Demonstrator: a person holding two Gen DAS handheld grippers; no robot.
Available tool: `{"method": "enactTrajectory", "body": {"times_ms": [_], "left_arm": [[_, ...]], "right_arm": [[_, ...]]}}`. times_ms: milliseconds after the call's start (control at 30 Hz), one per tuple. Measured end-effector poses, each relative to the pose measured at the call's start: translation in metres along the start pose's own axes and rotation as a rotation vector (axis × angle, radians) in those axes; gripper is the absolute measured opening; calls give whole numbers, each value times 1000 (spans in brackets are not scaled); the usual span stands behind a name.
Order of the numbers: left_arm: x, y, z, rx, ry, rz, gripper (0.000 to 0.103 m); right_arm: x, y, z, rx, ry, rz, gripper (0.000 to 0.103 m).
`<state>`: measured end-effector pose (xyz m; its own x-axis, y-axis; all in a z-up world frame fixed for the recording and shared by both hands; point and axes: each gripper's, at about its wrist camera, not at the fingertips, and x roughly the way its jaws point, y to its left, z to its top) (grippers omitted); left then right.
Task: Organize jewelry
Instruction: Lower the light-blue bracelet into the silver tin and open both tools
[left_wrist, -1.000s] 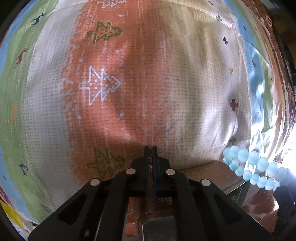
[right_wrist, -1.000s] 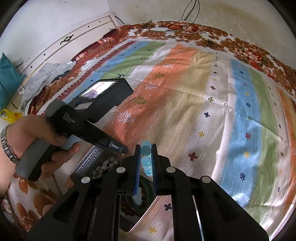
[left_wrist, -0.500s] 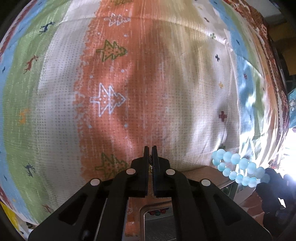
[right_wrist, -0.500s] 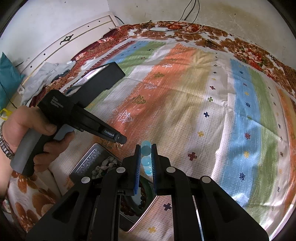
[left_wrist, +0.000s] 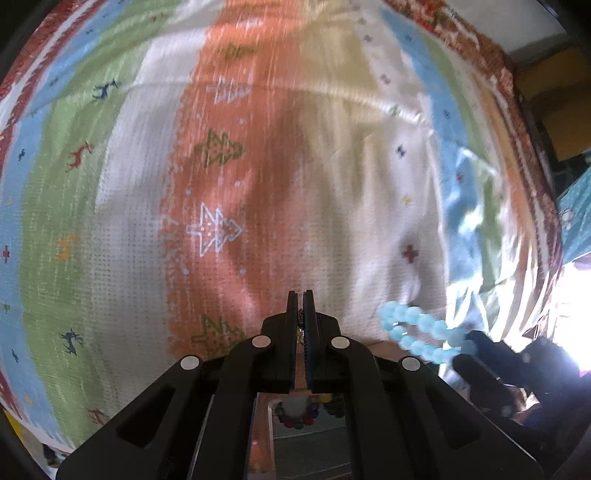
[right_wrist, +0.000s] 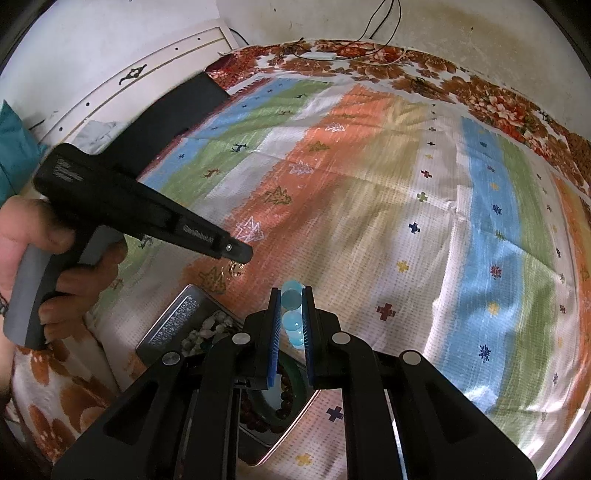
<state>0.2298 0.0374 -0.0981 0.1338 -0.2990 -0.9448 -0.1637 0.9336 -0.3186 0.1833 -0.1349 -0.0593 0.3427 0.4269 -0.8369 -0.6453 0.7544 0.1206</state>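
The right gripper (right_wrist: 290, 314) pinches a string of pale blue glassy beads (right_wrist: 291, 319), light, limp and slippery, best held across two beads. The left gripper (left_wrist: 302, 314) is nearly closed on a small gold trinket (right_wrist: 233, 268). Both hover over the open metal tin (right_wrist: 177, 321) at the striped bedspread's (right_wrist: 406, 221) near edge.
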Motion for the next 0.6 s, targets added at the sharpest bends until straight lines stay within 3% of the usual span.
{"method": "enactTrajectory", "body": {"times_ms": [133,267,433,600], "left_arm": [[-19,-9,-11,30,-71,-3,2],[-39,-23,-33,93,-178,50,2],[-62,-35,-55,161,-288,39,2],[-68,-33,-77,161,-319,-1,2]], "right_arm": [[-1,0,-1,8,-8,-2,12],[-5,-3,-3,30,-22,-10,12],[-13,-3,-9,61,-45,-5,12],[-19,2,-16,72,-59,-14,12]]}}
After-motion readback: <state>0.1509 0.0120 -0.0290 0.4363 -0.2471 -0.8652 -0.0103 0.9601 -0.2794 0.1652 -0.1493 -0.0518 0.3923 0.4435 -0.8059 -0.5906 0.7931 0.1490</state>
